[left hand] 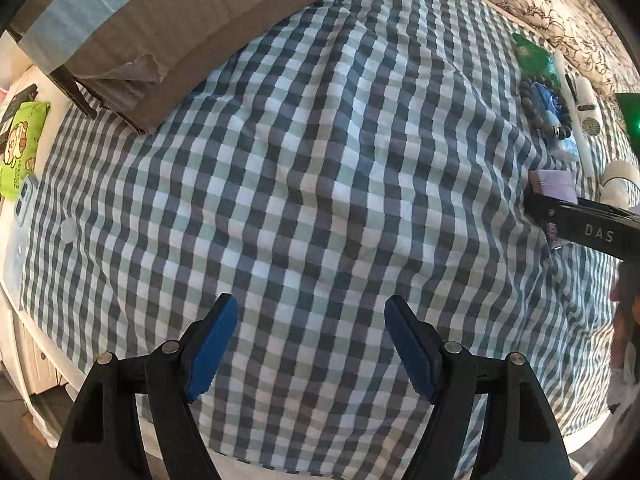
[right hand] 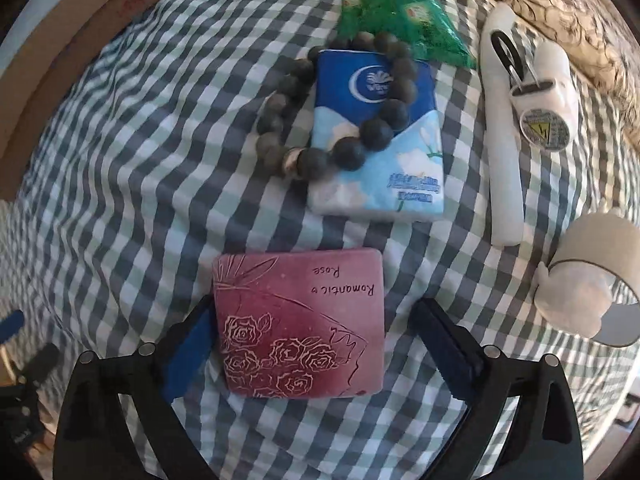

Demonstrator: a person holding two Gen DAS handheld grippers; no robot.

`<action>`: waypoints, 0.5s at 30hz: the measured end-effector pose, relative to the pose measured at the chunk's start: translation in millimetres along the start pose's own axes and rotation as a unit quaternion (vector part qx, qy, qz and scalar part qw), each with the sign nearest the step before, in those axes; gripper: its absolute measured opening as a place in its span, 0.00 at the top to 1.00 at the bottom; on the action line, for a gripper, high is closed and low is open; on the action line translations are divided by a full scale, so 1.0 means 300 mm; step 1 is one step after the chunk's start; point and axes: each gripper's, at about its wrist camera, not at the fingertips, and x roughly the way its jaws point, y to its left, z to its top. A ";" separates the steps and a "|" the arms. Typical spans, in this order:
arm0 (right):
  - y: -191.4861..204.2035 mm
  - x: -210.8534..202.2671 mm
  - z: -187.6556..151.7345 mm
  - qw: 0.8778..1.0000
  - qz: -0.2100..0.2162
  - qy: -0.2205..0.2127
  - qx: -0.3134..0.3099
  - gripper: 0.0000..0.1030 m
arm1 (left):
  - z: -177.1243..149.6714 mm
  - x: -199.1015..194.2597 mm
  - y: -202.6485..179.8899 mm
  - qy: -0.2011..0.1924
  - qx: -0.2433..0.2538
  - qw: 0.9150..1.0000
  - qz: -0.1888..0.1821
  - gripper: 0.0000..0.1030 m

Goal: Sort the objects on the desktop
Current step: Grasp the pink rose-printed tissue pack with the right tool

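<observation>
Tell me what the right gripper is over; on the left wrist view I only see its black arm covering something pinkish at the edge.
Observer: The right gripper is open, fingers either side of a pink packet printed with roses and "Romantic Rose".
Operator: Anything touching the packet?
Observer: No. The blue tissue pack beyond it lies apart, with checked cloth showing between.
Operator: And the bracelet?
Observer: The bead bracelet lies half across that tissue pack, half on the cloth.

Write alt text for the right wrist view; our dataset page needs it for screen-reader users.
The open right gripper straddles a pink rose-print packet on a checkered cloth. Beyond it, a bead bracelet lies partly over a blue tissue pack, with a green packet behind.
</observation>
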 end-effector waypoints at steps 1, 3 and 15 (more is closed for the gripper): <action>-0.005 -0.014 -0.003 1.000 -0.002 -0.002 0.001 0.22 | -0.012 -0.003 -0.009 -0.001 0.001 1.000 0.000 0.24; -0.026 -0.049 -0.013 1.000 0.006 -0.008 0.015 0.31 | -0.010 -0.014 -0.034 -0.003 0.007 1.000 0.001 0.24; -0.344 -0.292 -0.331 0.984 0.039 -0.041 0.166 0.31 | 0.089 -0.204 -0.516 -0.097 0.158 0.981 -0.053 0.24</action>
